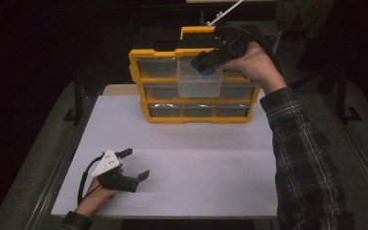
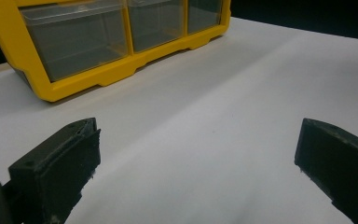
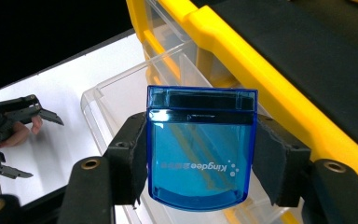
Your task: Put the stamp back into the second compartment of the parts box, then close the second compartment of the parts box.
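One blue translucent plastic case (image 3: 199, 149), rounded bottom corners, darker band across its top, white "Kingdee" lettering seen upside down in the right gripper view. Right gripper (image 3: 199, 158) fingers clamped on its two side edges. Case hangs over the pulled-out clear drawer (image 1: 199, 81) in the top row of the yellow organizer (image 1: 158, 51). Left gripper (image 1: 135, 165) rests on the table (image 1: 211, 163) well in front of the organizer, fingers apart, nothing between.
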The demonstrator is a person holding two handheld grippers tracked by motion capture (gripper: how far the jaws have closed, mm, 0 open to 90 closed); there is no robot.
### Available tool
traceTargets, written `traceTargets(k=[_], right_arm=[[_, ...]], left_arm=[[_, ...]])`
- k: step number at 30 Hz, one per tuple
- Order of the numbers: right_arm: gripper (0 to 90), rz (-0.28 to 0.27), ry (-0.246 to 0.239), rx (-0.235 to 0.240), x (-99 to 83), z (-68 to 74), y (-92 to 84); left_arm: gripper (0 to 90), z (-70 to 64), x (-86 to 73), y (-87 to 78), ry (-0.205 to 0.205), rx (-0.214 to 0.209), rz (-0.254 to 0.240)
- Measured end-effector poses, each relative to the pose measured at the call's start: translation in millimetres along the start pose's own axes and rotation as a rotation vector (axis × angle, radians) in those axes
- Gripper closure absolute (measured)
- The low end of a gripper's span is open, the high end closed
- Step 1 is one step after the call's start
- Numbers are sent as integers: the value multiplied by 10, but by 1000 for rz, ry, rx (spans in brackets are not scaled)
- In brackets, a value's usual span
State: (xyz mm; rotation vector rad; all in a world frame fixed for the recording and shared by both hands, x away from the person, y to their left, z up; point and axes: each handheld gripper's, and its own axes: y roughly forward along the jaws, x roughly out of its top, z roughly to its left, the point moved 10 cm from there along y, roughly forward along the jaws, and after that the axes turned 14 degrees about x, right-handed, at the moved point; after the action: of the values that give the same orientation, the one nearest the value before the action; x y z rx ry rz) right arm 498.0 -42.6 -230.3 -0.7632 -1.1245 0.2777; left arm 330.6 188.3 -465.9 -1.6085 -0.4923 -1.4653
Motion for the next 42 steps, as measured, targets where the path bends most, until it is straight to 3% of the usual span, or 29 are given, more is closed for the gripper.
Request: traceTargets(k=[4, 7, 11, 18, 24, 33, 35, 42], right_arm=[[387, 6, -1, -1, -7, -1, 23], [325, -8, 16, 10, 4, 11, 22], [332, -23, 20, 13, 13, 35, -22], [482, -71, 52, 41, 3, 110, -146], [639, -88, 51, 91, -60, 226, -212], [813, -90, 15, 173, -150, 469, -195], [845, -87, -24, 175, -174, 481, -168], [888, -75, -36, 199, -270, 537, -77]], left_arm=[[0, 1, 0, -2, 2, 0, 1], [0, 0, -1, -6, 0, -1, 3], [0, 1, 1, -6, 2, -1, 2], [0, 0, 4, 0, 4, -1, -3], [0, -8, 7, 2, -10, 0, -5], [0, -16, 3, 1, -16, 0, -1], [0, -11, 0, -2, -5, 0, 1], [0, -22, 5, -2, -24, 0, -4]])
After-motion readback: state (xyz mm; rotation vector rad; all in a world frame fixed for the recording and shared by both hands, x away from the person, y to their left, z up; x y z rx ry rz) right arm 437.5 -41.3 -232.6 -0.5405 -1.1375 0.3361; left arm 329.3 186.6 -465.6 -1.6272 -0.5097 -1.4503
